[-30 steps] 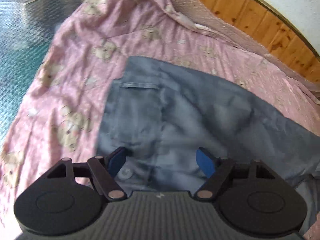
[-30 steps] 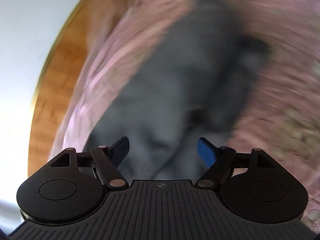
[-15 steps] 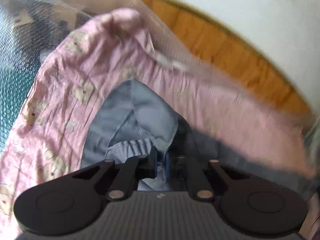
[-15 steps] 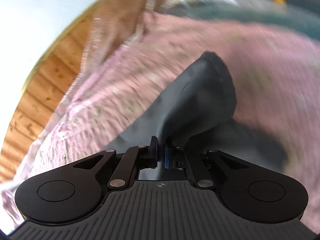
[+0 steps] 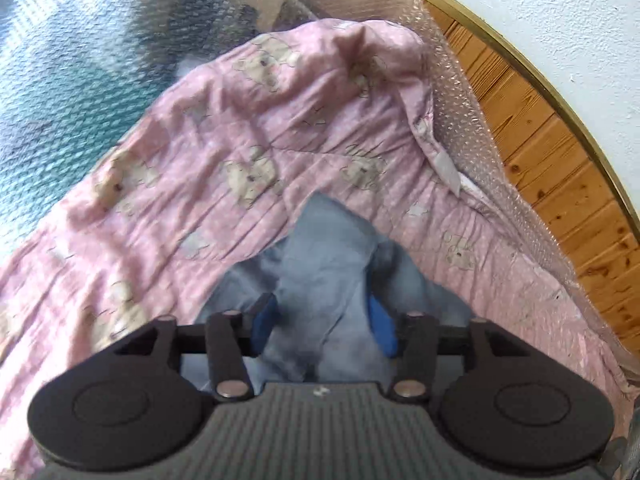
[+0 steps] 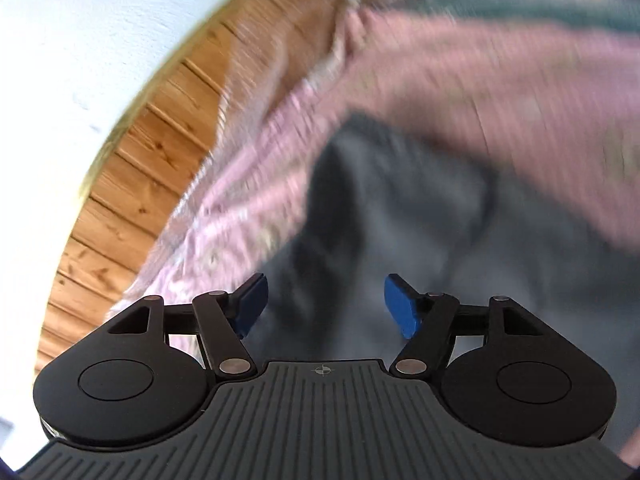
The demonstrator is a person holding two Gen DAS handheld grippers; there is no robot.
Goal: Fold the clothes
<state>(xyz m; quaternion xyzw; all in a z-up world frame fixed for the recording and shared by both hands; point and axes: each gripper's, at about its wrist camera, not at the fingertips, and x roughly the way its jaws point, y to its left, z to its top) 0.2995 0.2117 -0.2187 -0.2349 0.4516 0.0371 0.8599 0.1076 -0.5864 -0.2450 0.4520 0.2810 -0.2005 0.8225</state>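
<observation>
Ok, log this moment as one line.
task: fold clothes | left gripper: open over grey garment | right gripper: open, view blurred | garment on pink bear-print sheet | nothing gripped

A home bedroom: a pink teddy-bear bedsheet (image 5: 248, 152), wood-panelled wall (image 5: 560, 152) and teal carpet (image 5: 60, 92).

Through my right wrist camera everything beyond my jaws was smeared by motion: the grey-blue cotton garment (image 6: 420, 216) had no readable seams. My left gripper's black body (image 5: 320, 420) hid that garment's near edge, and the pink bear-print bedsheet (image 5: 168, 184) ran off the frame.
</observation>
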